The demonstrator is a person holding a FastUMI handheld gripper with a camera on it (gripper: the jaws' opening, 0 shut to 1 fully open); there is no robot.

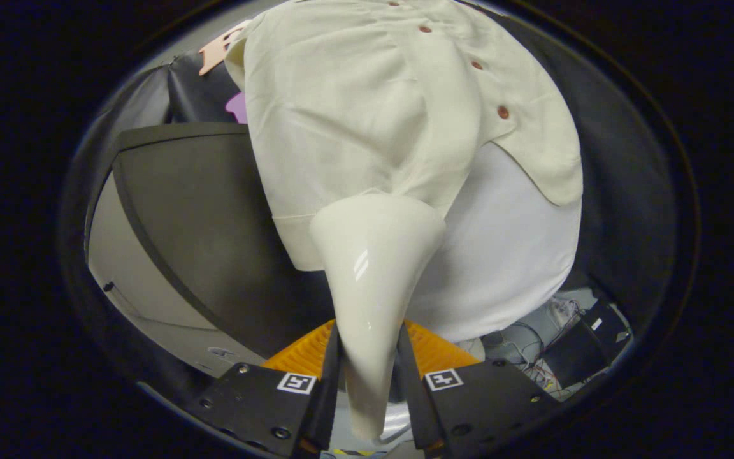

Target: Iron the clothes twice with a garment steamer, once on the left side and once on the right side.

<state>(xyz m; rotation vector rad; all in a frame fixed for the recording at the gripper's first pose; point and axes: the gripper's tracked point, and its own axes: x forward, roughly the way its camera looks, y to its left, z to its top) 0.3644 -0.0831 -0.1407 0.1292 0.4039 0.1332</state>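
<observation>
A glossy cream garment steamer (370,280) rises between my fingers, its narrow handle clamped by both and its wide head flaring upward. My gripper (369,366) is shut on that handle. The steamer's head lies against the lower part of a cream shirt (367,108) that hangs just ahead, near the hem, left of the button placket. Brown buttons (503,112) run down the shirt to the right of the head. Below the shirt's hem a white cloth (507,255) hangs behind it.
A dark grey board (201,217) stands left of the shirt. Beyond the fingers to the right, low down, lie a black box (587,341) and a tangle of wires (532,357) on the floor.
</observation>
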